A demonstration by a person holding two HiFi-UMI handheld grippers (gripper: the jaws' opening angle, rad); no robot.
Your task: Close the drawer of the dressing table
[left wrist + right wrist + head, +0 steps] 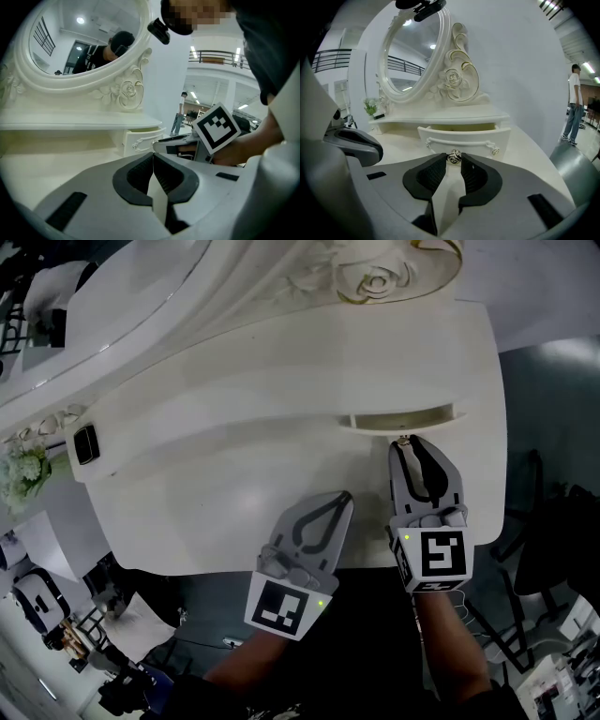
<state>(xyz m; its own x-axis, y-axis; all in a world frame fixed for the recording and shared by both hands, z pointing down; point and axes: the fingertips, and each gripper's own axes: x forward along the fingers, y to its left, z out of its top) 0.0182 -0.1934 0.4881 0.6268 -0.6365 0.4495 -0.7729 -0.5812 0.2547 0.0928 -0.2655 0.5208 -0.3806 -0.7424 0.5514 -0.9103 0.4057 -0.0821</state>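
The white dressing table (234, 493) has a small drawer (403, 416) under its raised shelf, standing a little way open. In the right gripper view the drawer front (461, 138) shows a curved handle and a round metal knob (454, 157). My right gripper (405, 442) is shut on that knob, with the knob between its fingertips. My left gripper (346, 496) is shut and empty, over the tabletop to the left of the right one. In the left gripper view its pads meet (153, 155), with the drawer (143, 139) ahead.
An oval mirror (410, 56) in a carved rose frame stands at the back. A small black device (86, 443) and white flowers (23, 470) sit at the table's left end. The table's front edge (187, 570) is near my hands. A person (575, 105) stands far off right.
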